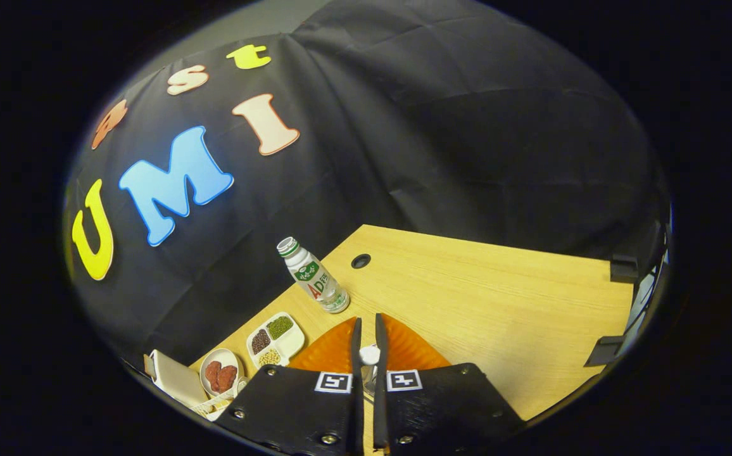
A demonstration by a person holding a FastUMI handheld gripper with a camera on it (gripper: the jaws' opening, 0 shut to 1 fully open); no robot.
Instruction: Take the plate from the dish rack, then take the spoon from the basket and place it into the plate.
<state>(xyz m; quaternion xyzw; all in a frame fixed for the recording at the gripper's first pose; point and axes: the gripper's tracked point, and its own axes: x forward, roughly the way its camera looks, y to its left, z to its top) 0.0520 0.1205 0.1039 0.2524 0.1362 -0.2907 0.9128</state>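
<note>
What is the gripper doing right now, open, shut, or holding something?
Gripper: fingers nearly closed on a whitish object between them, likely the spoon, above the orange plate; firm grasp cannot be confirmed.

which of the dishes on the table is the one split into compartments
The white divided dish, ahead-left of the gripper, between the bottle and the small bowl. The bowl and orange plate are undivided.

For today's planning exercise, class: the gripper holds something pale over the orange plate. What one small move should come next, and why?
Probably open the fingers a little to release it. The gripper is nearly closed on a pale object, apparently the spoon, directly above the orange plate on the wooden table. It seems already over its target, so letting go there should finish the placing.
</note>
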